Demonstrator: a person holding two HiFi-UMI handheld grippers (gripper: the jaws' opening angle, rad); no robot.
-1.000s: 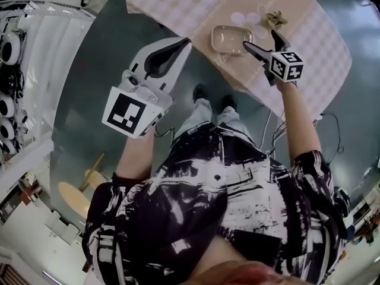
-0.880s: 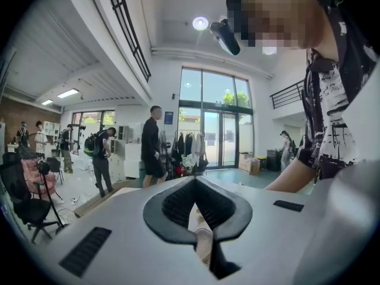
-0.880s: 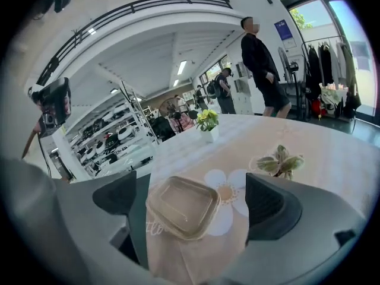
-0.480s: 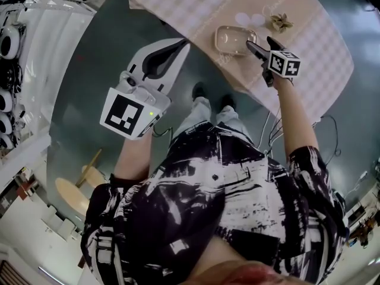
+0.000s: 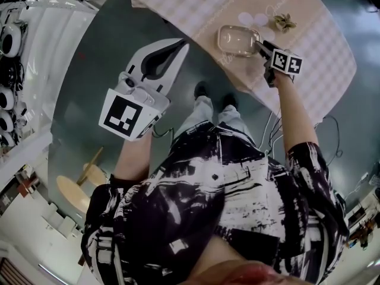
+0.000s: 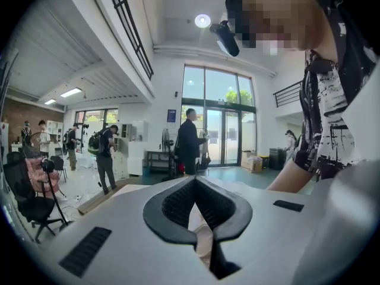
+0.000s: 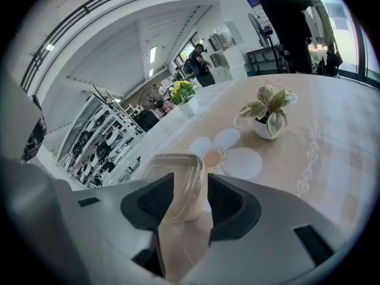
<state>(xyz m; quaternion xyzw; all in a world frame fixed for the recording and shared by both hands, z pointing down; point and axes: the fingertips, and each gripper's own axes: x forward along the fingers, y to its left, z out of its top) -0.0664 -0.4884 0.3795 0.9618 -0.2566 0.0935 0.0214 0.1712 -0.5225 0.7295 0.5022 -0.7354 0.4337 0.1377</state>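
Observation:
A clear plastic container sits on the beige flower-print tablecloth near the table's front edge. My right gripper reaches its right side, and the jaws have closed on the container's wall, which fills the narrow gap of the gripper. My left gripper hangs in the air over the grey floor, left of the table, away from everything. Its dark pads meet at the tip, with nothing between them.
A small leafy plant in a white pot stands on the cloth beyond the container, also visible from above. A vase of yellow flowers is farther back. People walk in the hall behind. A round wooden stool stands at lower left.
My right gripper moved forward to the container and its jaws narrowed from wide open onto the container's wall. The left gripper stayed put; a person in the hall walked right.

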